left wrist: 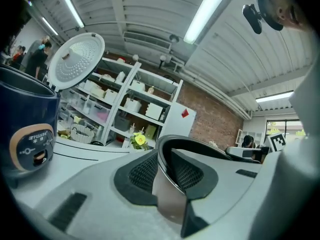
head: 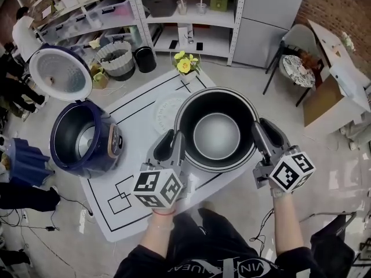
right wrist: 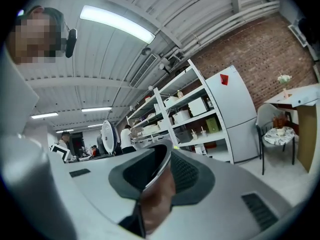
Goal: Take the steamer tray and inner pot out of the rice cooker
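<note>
In the head view the dark inner pot hangs over the right part of the white table, gripped at its rim from both sides. My left gripper is shut on the left rim, my right gripper on the right rim. In the left gripper view the pads clamp the pot wall. The right gripper view shows the same on the pot rim. The navy rice cooker stands at the left, empty, lid up. A white round steamer tray lies on the table, partly hidden behind the pot.
Behind the table stand yellow flowers, a ribbed basket and a black container on the floor. White shelves line the back. A chair and a white desk are at the right. People stand at the far left.
</note>
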The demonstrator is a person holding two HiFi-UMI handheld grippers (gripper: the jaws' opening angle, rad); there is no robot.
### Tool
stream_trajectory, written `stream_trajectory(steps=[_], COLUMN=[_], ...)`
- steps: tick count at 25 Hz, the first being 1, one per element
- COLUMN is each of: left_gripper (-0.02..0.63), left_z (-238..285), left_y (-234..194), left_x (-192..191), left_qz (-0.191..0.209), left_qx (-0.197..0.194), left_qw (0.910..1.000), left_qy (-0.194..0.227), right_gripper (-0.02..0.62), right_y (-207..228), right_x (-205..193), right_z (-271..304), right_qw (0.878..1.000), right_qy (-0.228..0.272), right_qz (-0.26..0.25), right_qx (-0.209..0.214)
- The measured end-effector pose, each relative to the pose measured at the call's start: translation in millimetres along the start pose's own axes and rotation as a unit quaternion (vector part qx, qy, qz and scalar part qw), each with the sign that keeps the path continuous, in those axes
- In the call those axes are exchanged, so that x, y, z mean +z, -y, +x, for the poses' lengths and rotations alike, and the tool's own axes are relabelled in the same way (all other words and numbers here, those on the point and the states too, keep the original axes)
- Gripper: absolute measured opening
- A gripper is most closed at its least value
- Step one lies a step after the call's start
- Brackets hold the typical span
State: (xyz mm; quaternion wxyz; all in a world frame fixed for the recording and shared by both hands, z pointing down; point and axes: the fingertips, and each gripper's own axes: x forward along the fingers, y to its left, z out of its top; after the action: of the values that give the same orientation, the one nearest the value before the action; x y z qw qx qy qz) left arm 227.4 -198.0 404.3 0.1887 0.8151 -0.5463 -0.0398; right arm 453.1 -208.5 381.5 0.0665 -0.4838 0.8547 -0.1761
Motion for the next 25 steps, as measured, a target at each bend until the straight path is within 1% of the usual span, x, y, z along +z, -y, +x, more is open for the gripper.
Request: stream_trajectory(steps=[6,12,17,25], left_gripper=[0.075,0.075,0.075,0.075], left_z=[7,6,6,13], left_y=[4,-2,-5,-6], left_x=[-30,-57,-66,-72], left_qz=[0.004,0.0,0.001,-0.001], left_qx=[-0.001,0.011,0.016,0.016], left_qw=[0.9995,0.9985,0.9973,0.9964], left_qy=[-0.031,-0.055,-0.071,-0.083], right_gripper=[0.083,0.083,0.083,0.084], right_y=[20,31,38,51], right_x=[-25,-52,-66,-86], right_z=[-12,-14,-12,-9], right_qw=[1.0,0.999,0.998,0.996], right_qy=[-0.011,-0.031,-0.046,-0.064], right_qz=[0.016,0.038,0.044,0.058], right_qx=[-0.015,-0.022,-0.024,-0.036])
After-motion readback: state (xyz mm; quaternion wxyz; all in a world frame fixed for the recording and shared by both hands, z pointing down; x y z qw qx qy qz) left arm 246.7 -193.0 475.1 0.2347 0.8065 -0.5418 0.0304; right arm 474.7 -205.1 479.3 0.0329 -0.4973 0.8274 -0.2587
